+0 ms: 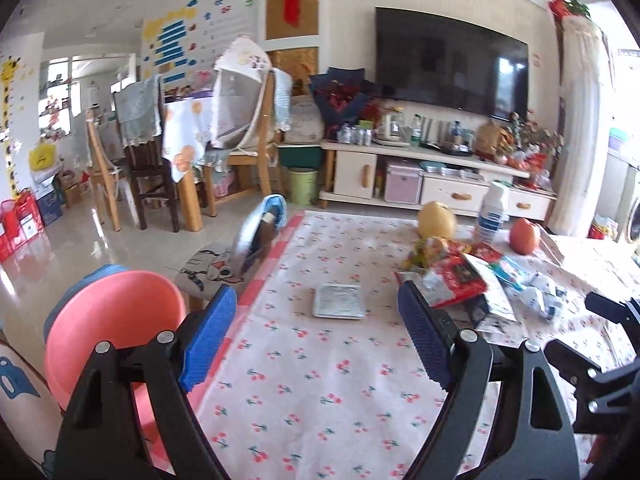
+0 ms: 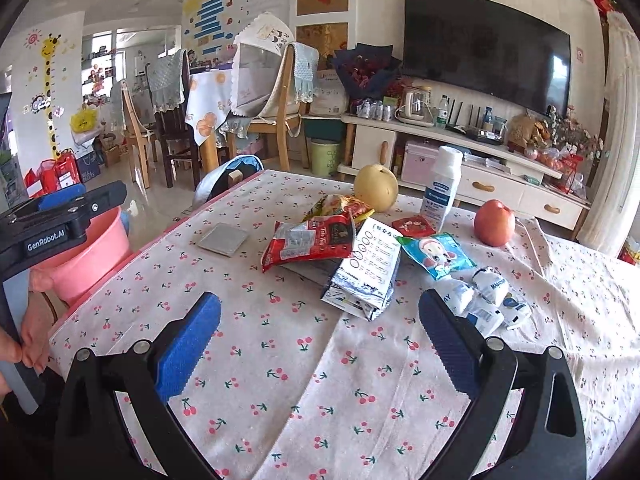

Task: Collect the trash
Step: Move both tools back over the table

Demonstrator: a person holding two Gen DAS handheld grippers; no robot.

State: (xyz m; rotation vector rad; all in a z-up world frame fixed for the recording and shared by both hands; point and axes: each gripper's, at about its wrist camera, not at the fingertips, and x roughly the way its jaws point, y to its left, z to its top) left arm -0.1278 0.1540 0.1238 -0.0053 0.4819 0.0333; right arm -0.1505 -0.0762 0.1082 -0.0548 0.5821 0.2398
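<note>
Both tongs — left [image 1: 316, 344] and right [image 2: 320, 344] — hover spread and empty over the table [image 2: 280, 400], where the wrappers [image 2: 344, 248] lie heaped mid-cloth: light, crinkly, probably slippery film, best pinched at a raised edge — say the red bag [image 2: 308, 240].

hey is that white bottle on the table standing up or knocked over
Standing upright. The white bottle rests on its base on the cherry-print tablecloth, cap end up, between the yellow pear and the red apple.
</note>
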